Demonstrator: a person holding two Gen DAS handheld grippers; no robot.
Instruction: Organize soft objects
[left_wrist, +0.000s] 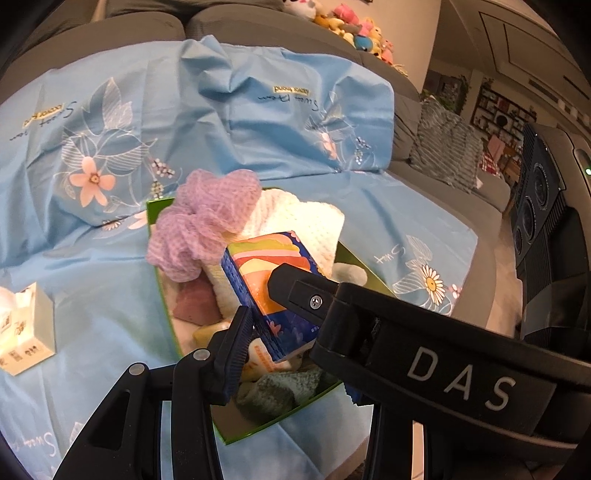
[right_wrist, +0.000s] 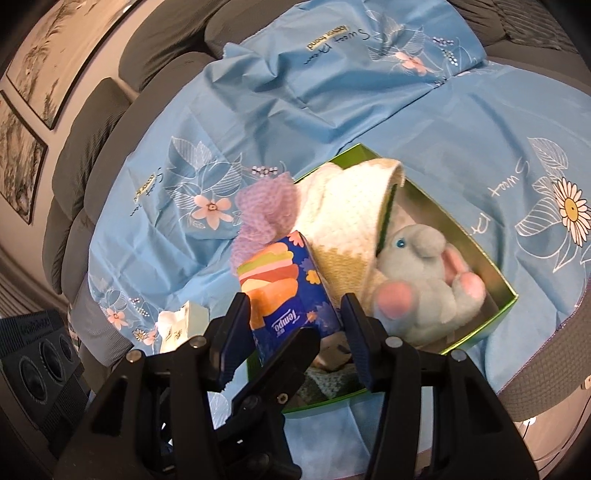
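A blue tissue pack (left_wrist: 273, 273) (right_wrist: 280, 284) with orange and pink stripes hangs tilted over the open green box (left_wrist: 258, 432) (right_wrist: 509, 295). My left gripper (left_wrist: 291, 332) is shut on its lower end; one of its fingers is hidden behind the right gripper's body (left_wrist: 443, 365). My right gripper (right_wrist: 295, 321) is shut on the same pack, which fills the gap between its fingers. The box holds a purple mesh puff (left_wrist: 207, 225) (right_wrist: 266, 210), a cream towel (left_wrist: 295, 218) (right_wrist: 351, 210), a grey plush toy (right_wrist: 417, 273), a pink sponge (left_wrist: 192, 302) and a grey-green cloth (left_wrist: 280, 391).
The box sits on a light blue floral sheet (left_wrist: 110, 258) spread over a grey sofa. A small white carton (left_wrist: 26, 325) (right_wrist: 181, 321) lies left of the box. A striped cushion (left_wrist: 447, 147) and several plush toys (left_wrist: 354, 26) are further along the sofa. A black speaker (right_wrist: 40, 358) stands beside it.
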